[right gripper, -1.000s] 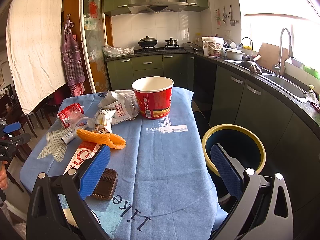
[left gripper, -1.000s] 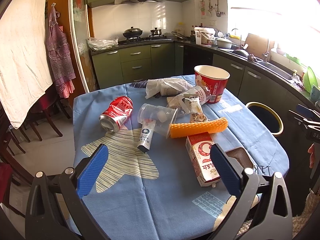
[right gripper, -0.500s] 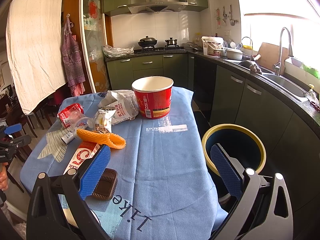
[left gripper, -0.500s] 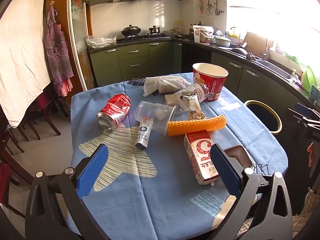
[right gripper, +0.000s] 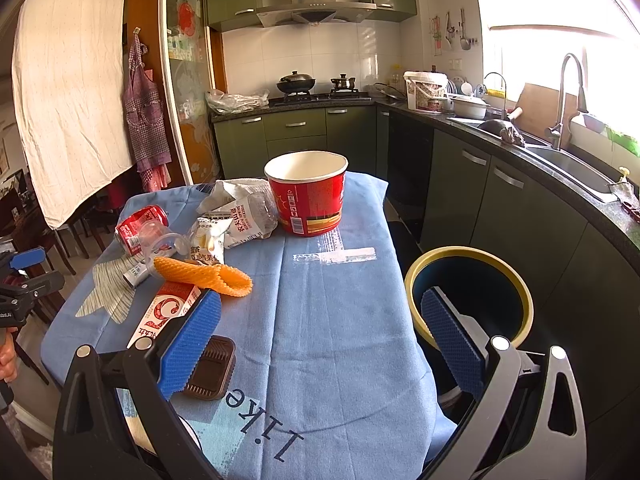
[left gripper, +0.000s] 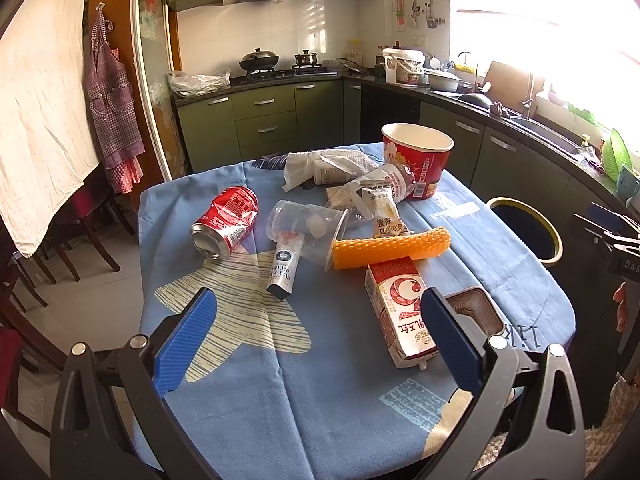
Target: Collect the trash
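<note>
Trash lies on a table with a blue cloth: a crushed red can, a clear plastic cup, a small tube, an orange foam sleeve, a milk carton, a brown tray, snack wrappers and a red paper tub. A yellow-rimmed bin stands by the table's right side. My left gripper is open and empty at the near edge. My right gripper is open and empty over the table's end, beside the bin.
Green kitchen cabinets and a counter with a sink run along the right and back. Wooden chairs stand left of the table. A white sheet and an apron hang on the left wall.
The left gripper has drawn back and risen slightly, so the table items sit a little farther away. The right gripper has not moved.
</note>
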`<state>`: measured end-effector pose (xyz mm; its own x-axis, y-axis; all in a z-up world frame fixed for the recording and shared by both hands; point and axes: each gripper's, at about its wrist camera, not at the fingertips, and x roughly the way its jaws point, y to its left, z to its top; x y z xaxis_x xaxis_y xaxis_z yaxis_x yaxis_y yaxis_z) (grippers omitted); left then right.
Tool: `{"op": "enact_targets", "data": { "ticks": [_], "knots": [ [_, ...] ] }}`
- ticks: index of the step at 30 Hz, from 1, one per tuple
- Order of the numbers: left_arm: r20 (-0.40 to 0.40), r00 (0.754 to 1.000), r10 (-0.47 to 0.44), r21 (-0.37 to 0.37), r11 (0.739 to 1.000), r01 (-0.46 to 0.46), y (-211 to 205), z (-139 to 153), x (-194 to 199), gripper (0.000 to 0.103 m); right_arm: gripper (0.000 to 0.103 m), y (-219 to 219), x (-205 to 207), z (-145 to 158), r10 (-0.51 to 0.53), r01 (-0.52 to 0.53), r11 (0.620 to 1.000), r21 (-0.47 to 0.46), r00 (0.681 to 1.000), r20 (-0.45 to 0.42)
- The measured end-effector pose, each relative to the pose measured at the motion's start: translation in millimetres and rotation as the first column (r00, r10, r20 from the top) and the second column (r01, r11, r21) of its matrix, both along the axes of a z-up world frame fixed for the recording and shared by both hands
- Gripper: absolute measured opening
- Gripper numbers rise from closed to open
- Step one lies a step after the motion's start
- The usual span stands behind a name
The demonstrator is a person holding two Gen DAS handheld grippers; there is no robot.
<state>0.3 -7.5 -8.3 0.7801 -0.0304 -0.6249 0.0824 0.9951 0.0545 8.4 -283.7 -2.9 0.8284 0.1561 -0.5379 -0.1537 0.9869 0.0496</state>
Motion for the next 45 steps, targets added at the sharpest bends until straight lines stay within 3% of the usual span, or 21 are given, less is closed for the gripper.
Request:
{"op": "enact_targets", "data": {
  "ticks": [31,37,43,45],
  "knots": [
    [-0.016,1.000,-0.001,-0.006,1.000,0.001,0,-3,2,0.097,0.099,3,5,-4,0.011,-0.012,1.000,-0.018,1.000,-0.016],
    [-0.059,0.998,0.014,-0.027,1.000,-0.016,11,-2,24,0.097,0.099,-8,51,22,0.069,-0.067,0.997,0.027,0.995,-0.076],
    [-0.091,0.994,0.068,-0.016,0.997,-0.070,29,10,59,0.097,0.098,-10,135,63,0.082,-0.083,0.997,-0.002,0.982,-0.171],
    [-0.098,0.993,0.067,-0.007,0.998,-0.068,32,14,71,0.097,0.092,-10,172,69,0.088,-0.088,0.996,0.012,0.966,-0.241]
  ]
}}
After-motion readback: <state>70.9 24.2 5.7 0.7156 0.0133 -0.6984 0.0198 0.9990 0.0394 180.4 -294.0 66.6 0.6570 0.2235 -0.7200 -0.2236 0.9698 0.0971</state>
